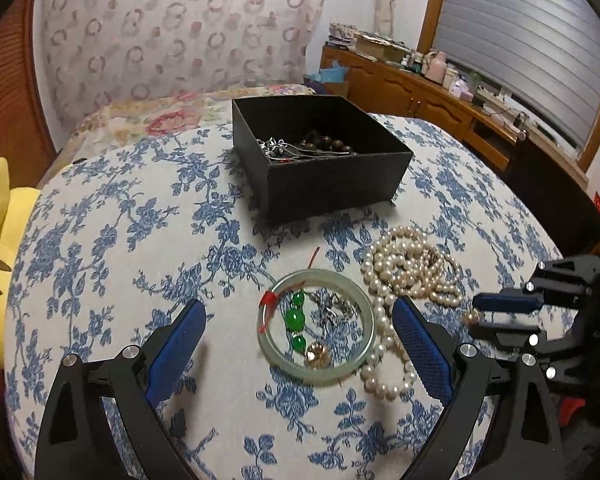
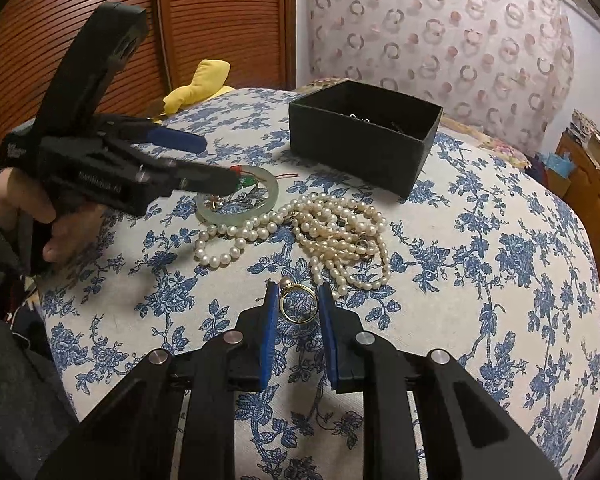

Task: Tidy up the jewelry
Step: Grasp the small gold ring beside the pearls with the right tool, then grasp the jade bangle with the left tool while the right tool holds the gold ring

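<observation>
Jaws round gold ring (pearl-topped)

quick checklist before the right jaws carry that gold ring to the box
1. Grip: right gripper has the gold ring with a pearl between its jaws, both blue pads on the band: ok.
2. Ring free of the white pearl necklace pile: cannot tell, strands lie right beside it.
3. Black square box open on top: ok.
4. Room in the box: ok, contents sit low in the left wrist view.
5. Left gripper off the path, open above the pale green bangle: ok.
</observation>
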Available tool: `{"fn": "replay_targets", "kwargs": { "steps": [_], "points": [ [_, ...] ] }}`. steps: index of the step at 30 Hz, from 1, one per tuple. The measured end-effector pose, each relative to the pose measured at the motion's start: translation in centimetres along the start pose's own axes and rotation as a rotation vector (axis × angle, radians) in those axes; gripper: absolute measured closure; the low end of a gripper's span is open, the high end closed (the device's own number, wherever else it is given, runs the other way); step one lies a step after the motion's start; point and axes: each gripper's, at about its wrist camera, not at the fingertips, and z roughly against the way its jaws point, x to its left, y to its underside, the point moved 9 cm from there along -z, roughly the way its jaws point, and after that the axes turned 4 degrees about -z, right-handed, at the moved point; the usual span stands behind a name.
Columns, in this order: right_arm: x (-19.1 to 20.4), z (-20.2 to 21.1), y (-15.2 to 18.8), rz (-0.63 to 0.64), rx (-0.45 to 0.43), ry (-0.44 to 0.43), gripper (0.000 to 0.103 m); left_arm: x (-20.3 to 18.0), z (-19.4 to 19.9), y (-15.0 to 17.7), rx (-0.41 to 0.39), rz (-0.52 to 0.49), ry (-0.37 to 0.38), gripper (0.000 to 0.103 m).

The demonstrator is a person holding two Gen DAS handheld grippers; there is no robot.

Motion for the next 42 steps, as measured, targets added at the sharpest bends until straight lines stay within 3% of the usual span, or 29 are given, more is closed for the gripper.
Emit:
{"fn": "replay_targets", "kwargs": {
  "steps": [16,21,34,42],
  "points": [
    [-0.4,-0.1,0.3,-0.010,-0.002,0.002,0.081,-1.3,-1.9,0.9,0.052,-0.044,-0.009,0.012],
    [-0.4,-0.1,0.4,-0.009,-0.001,0.002,0.081,-1.1,-2.0,0.8,0.053,-0.042,-0.016,0.027],
    [-0.3,-0.3,0.4,-0.005,0.002,0.002,0.081,0.0,-1.4,1.3,0.061,-0.038,-0.038,0.028],
    [-0.4,-0.3,0.4,-0.007,0.001,0.003,0.081,-0.9,-2.0,1.2,0.068,-0.089,-0.077,0.029]
  ]
}}
